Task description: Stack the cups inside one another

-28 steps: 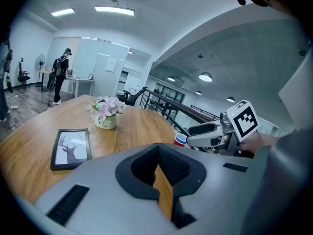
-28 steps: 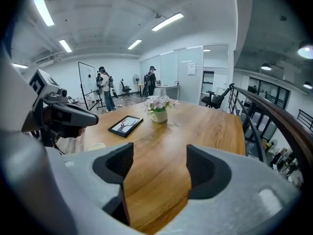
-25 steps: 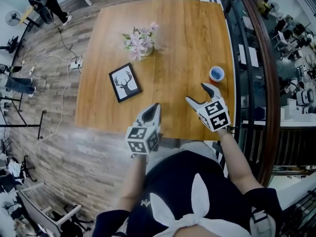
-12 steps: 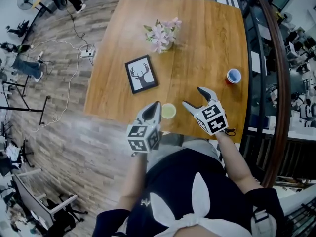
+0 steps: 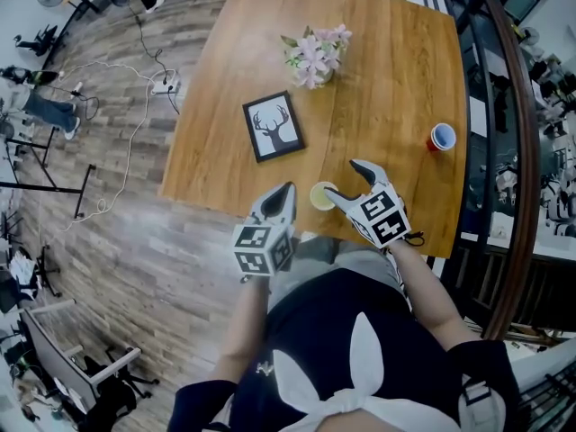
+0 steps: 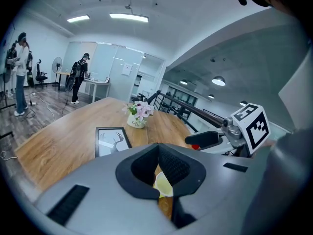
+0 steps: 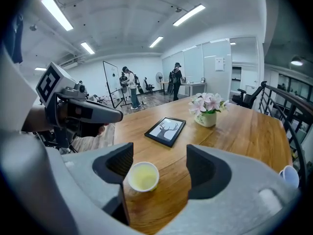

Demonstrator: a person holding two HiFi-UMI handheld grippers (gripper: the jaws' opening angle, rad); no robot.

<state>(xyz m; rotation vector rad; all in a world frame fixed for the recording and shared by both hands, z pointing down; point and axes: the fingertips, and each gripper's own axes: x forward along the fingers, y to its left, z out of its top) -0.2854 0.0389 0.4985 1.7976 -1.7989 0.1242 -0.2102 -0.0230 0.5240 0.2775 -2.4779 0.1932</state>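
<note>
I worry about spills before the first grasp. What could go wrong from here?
1. The yellow cup sits off-centre between the open right gripper's jaws, close beside one pad; closing may shove or tip it rather than clamp it.
2. It stands near the table's near edge, so a nudge could send it off.
3. The second cup stands close to the table's right edge in the head view; a careless reach could knock it off.

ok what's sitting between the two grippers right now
The yellow cup, upright on the table; the head view shows it between the left gripper and the right gripper, whose jaws are open.
</note>
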